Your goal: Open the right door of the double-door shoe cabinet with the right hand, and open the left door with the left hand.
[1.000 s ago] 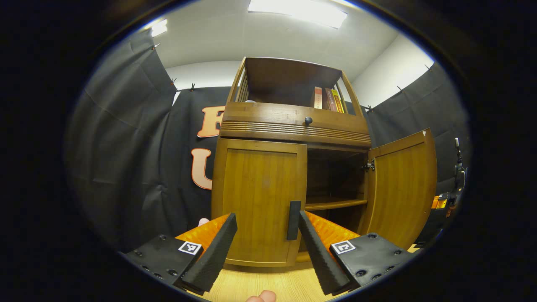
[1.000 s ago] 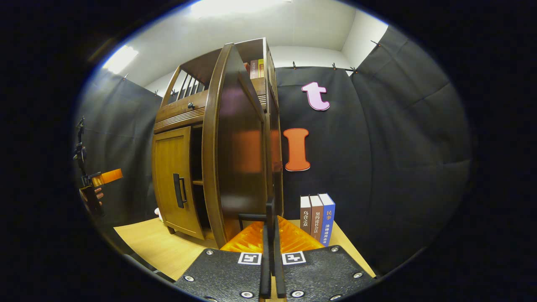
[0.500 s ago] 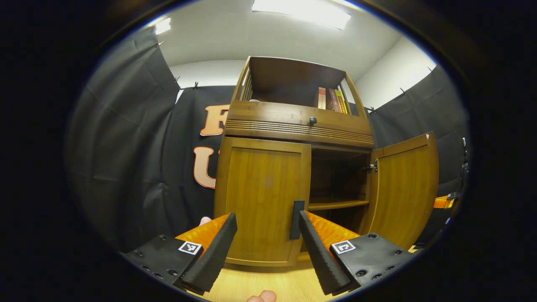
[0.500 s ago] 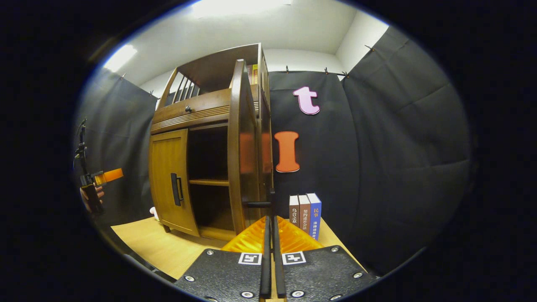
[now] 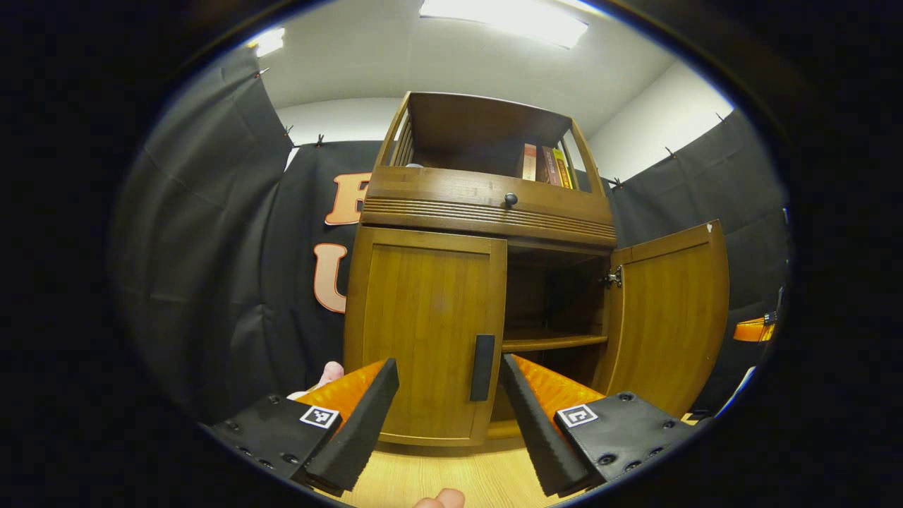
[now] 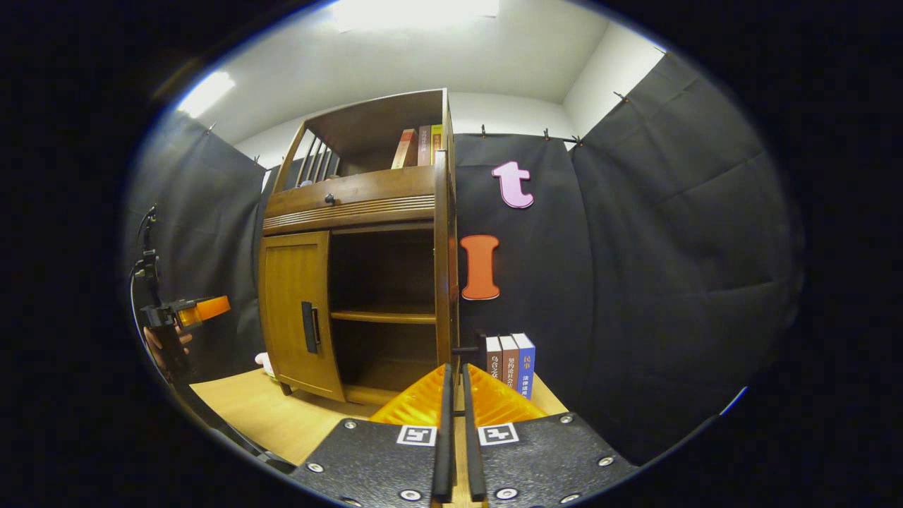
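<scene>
The wooden shoe cabinet (image 5: 487,204) stands straight ahead in the left gripper view. Its left door (image 5: 423,331) is closed, with a dark vertical handle (image 5: 483,367) on its right edge. My left gripper (image 5: 448,363) is open a short way in front of that handle, not touching it. The right door (image 5: 670,317) stands swung wide, baring a shelf (image 5: 554,341). In the right gripper view that door (image 6: 443,268) is edge-on, and my right gripper (image 6: 456,368) is shut on its handle (image 6: 465,349). The left gripper (image 6: 201,308) shows far left, in a hand.
Three books (image 6: 509,360) stand on the wooden table (image 6: 282,416) just right of the open door. More books (image 5: 543,164) sit on the top shelf above a drawer with a knob (image 5: 510,199). Black cloth walls enclose both sides.
The right door has swung further open with my right gripper shut on its handle. My left gripper has shifted slightly, so the left door's handle now sits between its open fingers.
</scene>
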`<state>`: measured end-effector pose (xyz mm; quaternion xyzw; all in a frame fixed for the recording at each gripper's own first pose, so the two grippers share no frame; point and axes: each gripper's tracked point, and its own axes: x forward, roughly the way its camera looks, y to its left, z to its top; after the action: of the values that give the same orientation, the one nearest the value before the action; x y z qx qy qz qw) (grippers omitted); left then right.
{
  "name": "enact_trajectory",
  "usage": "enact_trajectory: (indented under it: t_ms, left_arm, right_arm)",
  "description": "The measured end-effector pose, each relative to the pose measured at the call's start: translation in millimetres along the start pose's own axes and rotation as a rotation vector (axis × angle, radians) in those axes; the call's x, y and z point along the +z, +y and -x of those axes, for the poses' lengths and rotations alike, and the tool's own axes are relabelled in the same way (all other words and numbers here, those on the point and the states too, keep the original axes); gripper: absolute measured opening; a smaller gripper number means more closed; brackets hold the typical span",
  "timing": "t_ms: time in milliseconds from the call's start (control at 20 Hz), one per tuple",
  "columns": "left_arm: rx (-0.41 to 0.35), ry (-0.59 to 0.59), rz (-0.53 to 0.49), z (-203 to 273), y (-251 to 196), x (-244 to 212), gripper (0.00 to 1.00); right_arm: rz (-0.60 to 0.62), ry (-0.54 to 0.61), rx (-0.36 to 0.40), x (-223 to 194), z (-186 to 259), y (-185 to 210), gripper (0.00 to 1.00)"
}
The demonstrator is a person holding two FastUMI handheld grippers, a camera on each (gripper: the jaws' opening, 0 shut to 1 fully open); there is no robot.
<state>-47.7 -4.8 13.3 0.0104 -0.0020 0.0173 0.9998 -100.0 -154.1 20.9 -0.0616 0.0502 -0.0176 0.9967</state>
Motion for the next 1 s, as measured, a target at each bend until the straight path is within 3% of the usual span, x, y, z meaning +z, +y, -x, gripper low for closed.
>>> enact_trajectory:
  t_ms: [200, 250, 400, 600, 650, 850, 1000]
  left_arm:
    - [-0.009, 0.008, -0.018, -3, -5, -1, 0.93]
    - [-0.015, 0.014, -0.021, -6, -7, -4, 0.93]
    - [-0.021, 0.061, -0.029, -17, -12, -23, 0.96]
    - [-0.058, 0.106, 0.03, -41, -26, -41, 0.93]
    - [-0.064, 0.115, 0.036, -50, -30, -43, 1.0]
    - [-0.101, 0.151, 0.06, -95, -50, -61, 0.97]
    - [-0.078, 0.165, 0.084, -125, -47, -80, 0.96]
  right_arm:
    - [0.029, 0.018, -0.021, -6, -4, 7, 0.56]
    - [0.022, 0.024, -0.034, -7, -4, 7, 0.55]
    - [-0.017, 0.016, -0.038, -9, -4, 12, 0.96]
    - [-0.029, 0.013, -0.026, -12, -2, 16, 0.92]
    - [-0.022, 0.008, -0.028, -11, 0, 16, 0.92]
    - [-0.001, -0.012, -0.02, -7, 3, 21, 0.92]
    - [-0.008, -0.02, 0.004, -5, 5, 27, 0.92]
